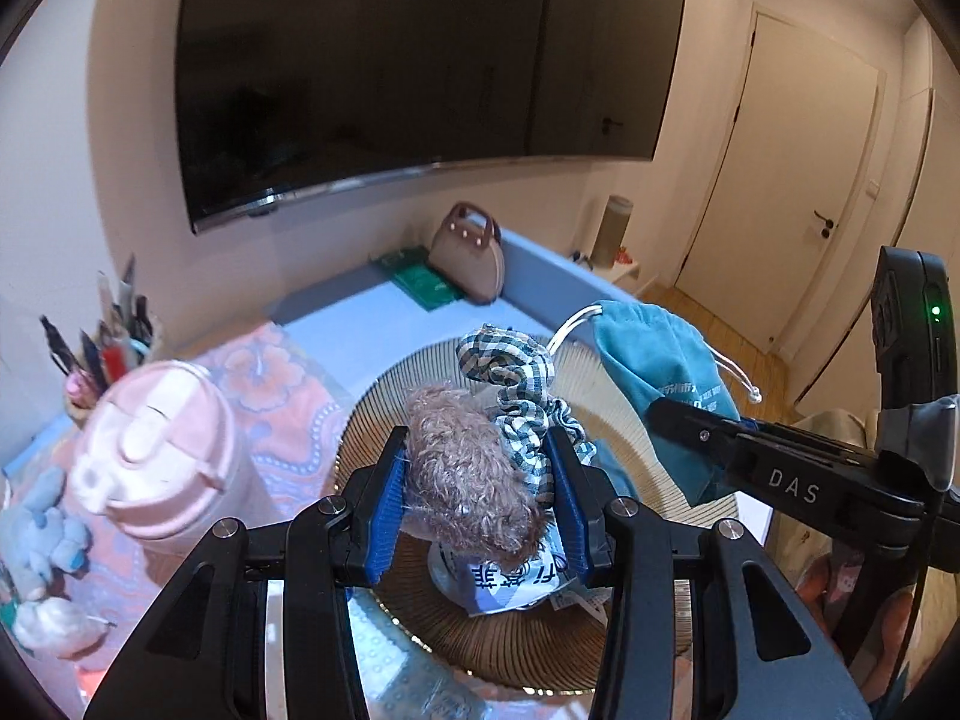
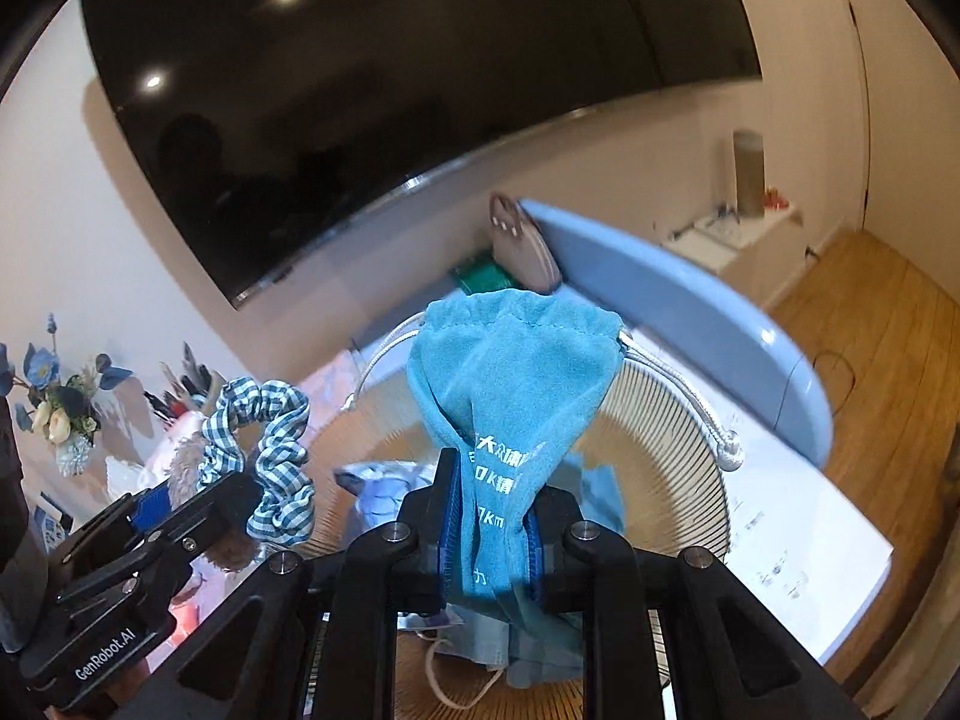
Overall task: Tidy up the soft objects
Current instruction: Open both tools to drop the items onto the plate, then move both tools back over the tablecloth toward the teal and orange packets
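Your left gripper [image 1: 477, 480] is clamped on the fuzzy brown scrunchie [image 1: 474, 474] and checked scrunchie [image 1: 516, 396], your right gripper [image 2: 489, 516] on the teal pouch [image 2: 516, 384] — both above the ribbed tray [image 1: 600, 372]. Lower each bundle into the tray before you let go — keep the cords from snagging.

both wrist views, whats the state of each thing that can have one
left gripper: shut on the fuzzy brown piece and gingham scrunchie, over the ribbed tray
right gripper: shut on the teal drawstring pouch
television: off
door: closed
pink tumbler: lid on
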Tool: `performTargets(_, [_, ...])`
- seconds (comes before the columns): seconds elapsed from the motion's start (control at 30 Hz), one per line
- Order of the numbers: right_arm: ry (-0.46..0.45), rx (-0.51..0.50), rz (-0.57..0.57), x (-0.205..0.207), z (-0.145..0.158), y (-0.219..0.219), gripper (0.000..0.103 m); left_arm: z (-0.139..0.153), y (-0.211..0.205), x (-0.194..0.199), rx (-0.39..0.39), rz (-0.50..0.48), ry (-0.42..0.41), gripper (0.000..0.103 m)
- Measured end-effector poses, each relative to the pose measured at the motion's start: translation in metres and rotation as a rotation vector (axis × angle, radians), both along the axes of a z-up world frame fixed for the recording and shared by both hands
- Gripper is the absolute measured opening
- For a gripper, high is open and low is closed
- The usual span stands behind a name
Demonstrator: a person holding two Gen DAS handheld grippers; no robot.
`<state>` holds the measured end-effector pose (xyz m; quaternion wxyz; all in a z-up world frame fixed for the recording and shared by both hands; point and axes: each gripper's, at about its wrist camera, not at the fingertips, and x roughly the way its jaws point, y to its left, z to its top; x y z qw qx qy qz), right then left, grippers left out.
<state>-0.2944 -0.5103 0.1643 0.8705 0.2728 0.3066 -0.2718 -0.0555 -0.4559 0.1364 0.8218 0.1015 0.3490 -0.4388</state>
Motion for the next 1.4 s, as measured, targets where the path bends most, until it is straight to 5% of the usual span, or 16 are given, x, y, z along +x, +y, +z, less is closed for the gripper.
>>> performTargets(0.2, [0.021,0.008,0.01,-0.001,-0.005,-0.004,0.023,-0.01,-0.007,0.0,0.029,0.002,-0.001,0.044])
performTargets(0.3, [0.016,0.012,0.018,-0.002,-0.004,-0.003,0.061,-0.013,-0.011,-0.001,0.049,-0.004,-0.002,0.053])
performTargets(0.37, [0.008,-0.002,0.01,-0.005,-0.002,0.0,0.078,-0.011,-0.008,-0.004,0.061,-0.004,-0.012,0.074])
performTargets(0.4, [0.008,-0.006,0.011,-0.006,-0.001,0.002,0.078,-0.009,-0.005,-0.008,0.055,-0.006,-0.027,0.08])
performTargets(0.77, [-0.022,-0.063,0.065,-0.02,0.027,0.055,0.078,0.018,0.053,-0.045,0.03,0.001,-0.143,0.08])
performTargets(0.97, [-0.059,-0.143,0.197,-0.01,0.043,0.127,0.085,0.027,0.134,-0.053,0.008,0.154,-0.164,0.08])
performTargets(1.1, [-0.08,-0.206,0.321,0.008,0.044,0.191,0.087,0.028,0.213,-0.05,0.005,0.344,-0.196,0.08])
performTargets(1.3, [-0.09,-0.231,0.457,0.056,0.0,0.28,0.094,-0.006,0.33,-0.034,0.136,0.697,-0.27,0.08])
performTargets(1.4, [-0.051,-0.231,0.5,0.094,-0.041,0.315,0.094,-0.037,0.368,-0.02,0.184,0.788,-0.254,0.08])
